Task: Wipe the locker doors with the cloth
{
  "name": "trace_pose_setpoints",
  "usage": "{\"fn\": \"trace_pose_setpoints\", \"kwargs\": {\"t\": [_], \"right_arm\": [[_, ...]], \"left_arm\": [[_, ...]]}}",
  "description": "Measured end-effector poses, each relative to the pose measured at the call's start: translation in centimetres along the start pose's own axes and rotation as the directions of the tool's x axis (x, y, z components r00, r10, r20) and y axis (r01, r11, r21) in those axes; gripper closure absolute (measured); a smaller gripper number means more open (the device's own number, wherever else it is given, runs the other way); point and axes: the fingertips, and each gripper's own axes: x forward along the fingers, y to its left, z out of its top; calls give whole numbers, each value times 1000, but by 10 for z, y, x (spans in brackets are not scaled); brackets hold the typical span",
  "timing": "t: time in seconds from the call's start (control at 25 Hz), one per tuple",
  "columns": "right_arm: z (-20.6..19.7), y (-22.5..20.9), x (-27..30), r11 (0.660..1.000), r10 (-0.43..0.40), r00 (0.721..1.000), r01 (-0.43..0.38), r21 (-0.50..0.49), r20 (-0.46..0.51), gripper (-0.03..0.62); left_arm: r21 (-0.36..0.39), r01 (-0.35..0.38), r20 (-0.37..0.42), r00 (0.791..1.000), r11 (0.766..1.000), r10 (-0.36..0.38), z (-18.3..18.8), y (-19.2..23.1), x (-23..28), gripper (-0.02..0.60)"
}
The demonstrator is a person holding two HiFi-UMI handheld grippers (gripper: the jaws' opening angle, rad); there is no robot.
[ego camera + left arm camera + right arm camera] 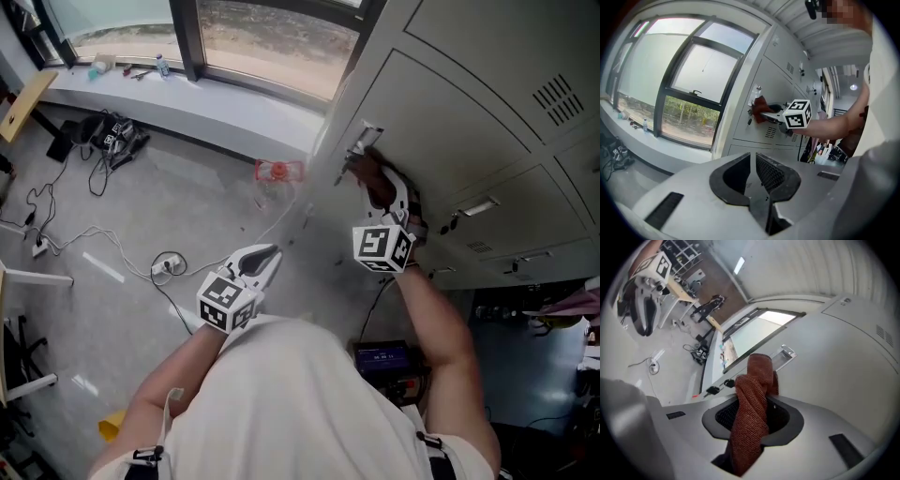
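Locker door, right gripper clamping cloth

Grey polished concrete floor, streaks of glare on it. Large dark-framed window along far wall; pale grey sill below, small bottles on it. Sandy ground visible outside. Black and white cables loose on floor near light wooden tabletop at left edge.

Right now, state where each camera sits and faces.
Head view: on the person's head, facing steeply down; shows both forearms, left tool, right tool.
Left gripper view: on left tool, facing pale grey metal locker door; own jaws together, empty.
Right gripper view: on right tool, facing that door; jaws clamp rust-red knitted cloth.
Shared: every view shows the cloth.
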Motion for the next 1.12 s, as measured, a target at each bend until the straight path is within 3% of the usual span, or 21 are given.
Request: {"fn": "trace_pose_setpoints", "kwargs": {"t": [0.12, 0.24, 0.4, 0.56, 0.64, 0.68, 0.72, 0.76, 0.8, 0.84, 0.88, 0.92, 0.96, 1.0, 1.04, 1.12], "right_arm": [[-6, 15, 6, 1000, 20, 1000, -20, -14, -5, 474], [-35, 60, 19, 992, 110, 992, -114, -49, -66, 474], [-72, 116, 31, 967, 238, 957, -250, -56, -169, 474], [-65, 138, 47, 962, 274, 945, -272, 33, -179, 474], [-49, 133, 53, 958, 247, 958, -219, 183, -143, 477], [-41, 127, 54, 935, 232, 966, -188, 302, -117, 477], [-33, 120, 54, 885, 219, 972, -163, 435, -82, 477], [-25, 111, 54, 808, 208, 978, -151, 570, -35, 477], [-18, 103, 54, 699, 200, 980, -156, 697, 19, 477], [-13, 95, 53, 558, 196, 978, -176, 811, 78, 477], [-8, 89, 52, 389, 189, 972, -202, 899, 137, 477], [-3, 82, 50, 218, 172, 966, -229, 949, 193, 477], [1, 76, 49, 77, 144, 960, -252, 965, 239, 477], [7, 69, 47, -18, 111, 955, -274, 962, 274, 477], [13, 63, 46, -76, 77, 951, -295, 952, 301, 477], [18, 58, 46, -134, 37, 947, -311, 941, 318, 477]], "left_arm": [[1, 5, 4, 1000, 1000, -5, 1, 0, 0, 540], [8, 2, 5, 1000, 1000, -2, 3, 3, -4, 540], [27, -50, 17, 999, 998, 50, 7, 18, -20, 540], [28, -85, 15, 996, 996, 85, 6, 34, -36, 540], [30, -90, 16, 996, 996, 89, 7, 40, -43, 540], [31, -90, 14, 996, 995, 90, 8, 44, -46, 540], [33, -89, 12, 996, 995, 89, 8, 48, -49, 540], [35, -86, 9, 996, 996, 85, 8, 52, -51, 540], [36, -79, 6, 997, 996, 78, 7, 55, -51, 540], [38, -68, 2, 998, 997, 68, 7, 57, -51, 540], [41, -52, -1, 999, 998, 53, 7, 57, -49, 540], [45, -34, -3, 999, 998, 34, 8, 56, -46, 540], [50, -13, -4, 1000, 999, 13, 9, 54, -43, 540], [55, 9, -4, 1000, 998, -8, 10, 51, -40, 540], [61, 30, -5, 1000, 998, -30, 11, 47, -37, 540], [70, 66, -10, 998, 995, -65, 13, 42, -32, 540]]}}
